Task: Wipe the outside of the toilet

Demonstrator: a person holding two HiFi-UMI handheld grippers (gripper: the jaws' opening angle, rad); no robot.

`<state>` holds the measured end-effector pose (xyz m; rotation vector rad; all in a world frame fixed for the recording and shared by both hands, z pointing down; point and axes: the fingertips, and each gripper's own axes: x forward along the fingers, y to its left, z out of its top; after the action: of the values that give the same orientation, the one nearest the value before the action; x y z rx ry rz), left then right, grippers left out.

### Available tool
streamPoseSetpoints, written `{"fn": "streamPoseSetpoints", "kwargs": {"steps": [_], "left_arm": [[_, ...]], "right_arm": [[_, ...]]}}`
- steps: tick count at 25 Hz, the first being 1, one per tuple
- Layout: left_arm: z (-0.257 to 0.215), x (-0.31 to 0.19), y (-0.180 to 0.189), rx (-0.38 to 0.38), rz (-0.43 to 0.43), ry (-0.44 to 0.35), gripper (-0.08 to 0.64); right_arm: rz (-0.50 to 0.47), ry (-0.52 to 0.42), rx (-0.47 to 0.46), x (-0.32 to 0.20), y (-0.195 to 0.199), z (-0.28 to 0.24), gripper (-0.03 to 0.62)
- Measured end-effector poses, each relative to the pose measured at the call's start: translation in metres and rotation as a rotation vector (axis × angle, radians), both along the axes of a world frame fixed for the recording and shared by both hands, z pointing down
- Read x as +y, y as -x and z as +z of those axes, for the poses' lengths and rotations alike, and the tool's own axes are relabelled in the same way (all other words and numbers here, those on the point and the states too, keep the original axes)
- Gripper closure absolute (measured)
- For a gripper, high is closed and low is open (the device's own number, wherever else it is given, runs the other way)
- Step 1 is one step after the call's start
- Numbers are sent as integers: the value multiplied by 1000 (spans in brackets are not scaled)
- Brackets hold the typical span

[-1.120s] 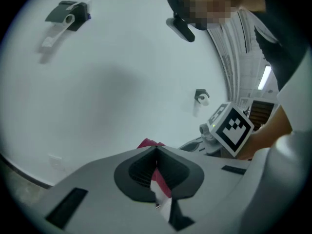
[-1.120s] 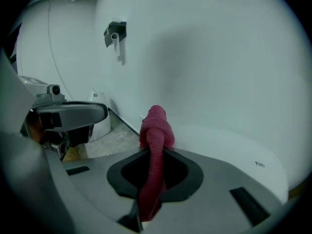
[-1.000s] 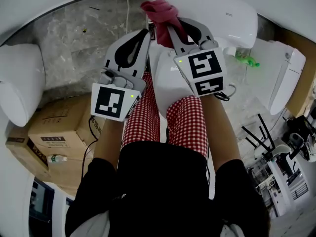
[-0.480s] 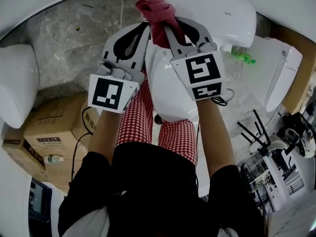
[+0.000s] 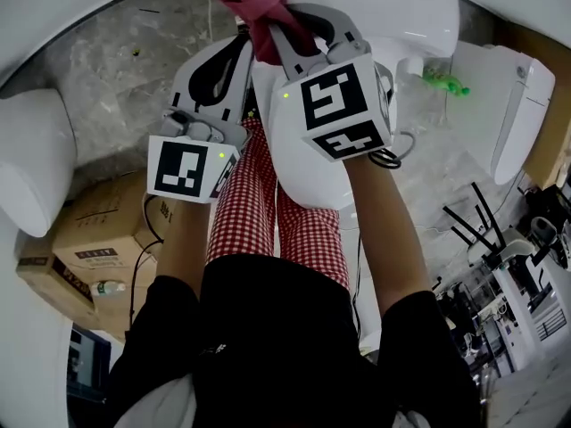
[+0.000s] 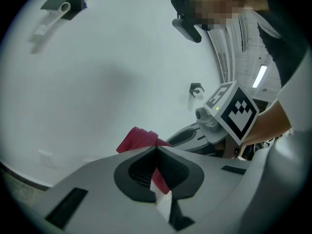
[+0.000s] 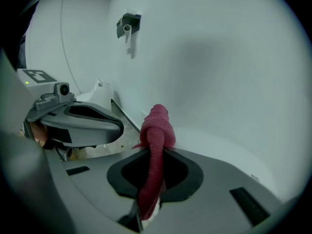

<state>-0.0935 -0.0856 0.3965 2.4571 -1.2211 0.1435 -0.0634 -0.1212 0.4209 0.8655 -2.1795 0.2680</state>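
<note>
The white toilet (image 5: pixel 312 159) stands right below me, its broad upper part (image 5: pixel 401 7) at the top of the head view. My right gripper (image 5: pixel 272 27) is shut on a bunched red cloth (image 5: pixel 254 3), which is pressed to the toilet's upper left edge. In the right gripper view the cloth (image 7: pixel 157 130) sticks out past the right gripper (image 7: pixel 155 150) against the white toilet (image 7: pixel 219 72). My left gripper (image 5: pixel 243 41) lies just left of it, jaws shut. In the left gripper view its tips (image 6: pixel 155 148) meet, with the cloth (image 6: pixel 136 139) just beyond and the toilet (image 6: pixel 107 72) filling the frame.
Cardboard boxes (image 5: pixel 89 239) with a small bottle (image 5: pixel 103 286) stand at the left, beside another white fixture (image 5: pixel 31 159). A white seat-like unit (image 5: pixel 504 105) and a green object (image 5: pixel 443 83) are at the right. Equipment with black rods (image 5: pixel 500 266) crowds the lower right. Marble floor (image 5: pixel 116 69) shows upper left.
Both grippers have moved up and to the left along the toilet, the right one carrying the red cloth with it. The left stays shut beside it.
</note>
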Motion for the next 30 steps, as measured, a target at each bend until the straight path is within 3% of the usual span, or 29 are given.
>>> {"fn": "streamPoseSetpoints", "kwargs": {"steps": [13,21,30], "left_arm": [[-10,3,-16,-15,2,-11,551],[-11,-3,-21,-20,0,-26,551],[-12,-2,-34,-15,17,-21,551]], "right_arm": [[-65,15,5,1,-12,-5,537],[-29,-11,-19,-9,-35,-16,537],[40,-66,0,-19,-87,-28,537]]}}
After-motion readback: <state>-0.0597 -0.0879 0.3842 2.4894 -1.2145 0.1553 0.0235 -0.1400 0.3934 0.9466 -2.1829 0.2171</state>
